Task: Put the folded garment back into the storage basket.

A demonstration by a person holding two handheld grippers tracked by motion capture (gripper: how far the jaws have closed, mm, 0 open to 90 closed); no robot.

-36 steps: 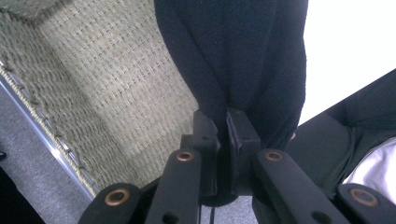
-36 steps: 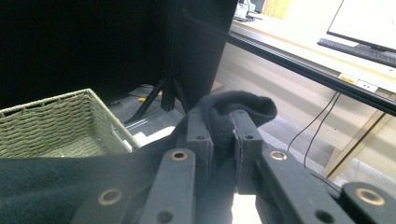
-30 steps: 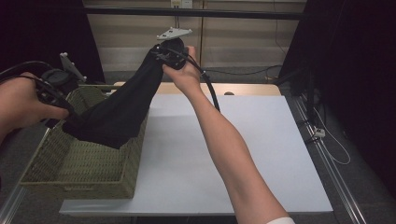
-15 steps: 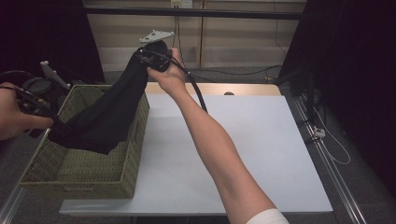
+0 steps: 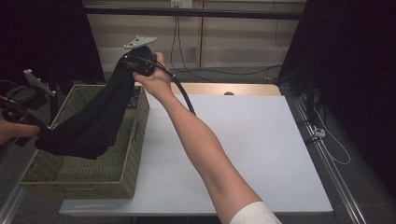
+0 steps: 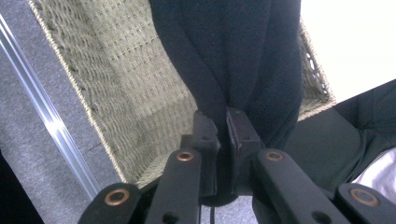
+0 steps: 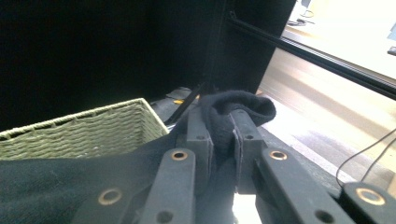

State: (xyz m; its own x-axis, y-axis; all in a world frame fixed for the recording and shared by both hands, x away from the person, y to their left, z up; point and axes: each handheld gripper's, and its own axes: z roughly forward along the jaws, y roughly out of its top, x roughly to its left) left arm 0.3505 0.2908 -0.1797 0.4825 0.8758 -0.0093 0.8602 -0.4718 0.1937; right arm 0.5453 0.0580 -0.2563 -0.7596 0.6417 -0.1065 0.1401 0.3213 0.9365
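A black cloth (image 5: 100, 119) hangs stretched between my two grippers above a green woven basket (image 5: 84, 175) at the table's left. My right gripper (image 5: 133, 60) is held high over the basket's far right corner, shut on the cloth's upper end (image 7: 233, 105). Low at the far left, beyond the basket's left rim, my left gripper (image 5: 39, 133) is shut on the cloth's lower end. In the left gripper view the cloth (image 6: 233, 60) bunches between the pinched jaws with the basket's weave (image 6: 135, 93) behind it.
The white tabletop (image 5: 233, 135) spreads to the right of the basket. A wooden strip (image 5: 233, 88) runs along the table's far edge. Metal rails (image 5: 327, 163) flank the table, and cables (image 5: 336, 144) lie on the floor at the right.
Both hands have carried the cloth leftward and a little down. The right gripper went from over the table's edge to over the basket, and the left one moved out past the basket's left rim.
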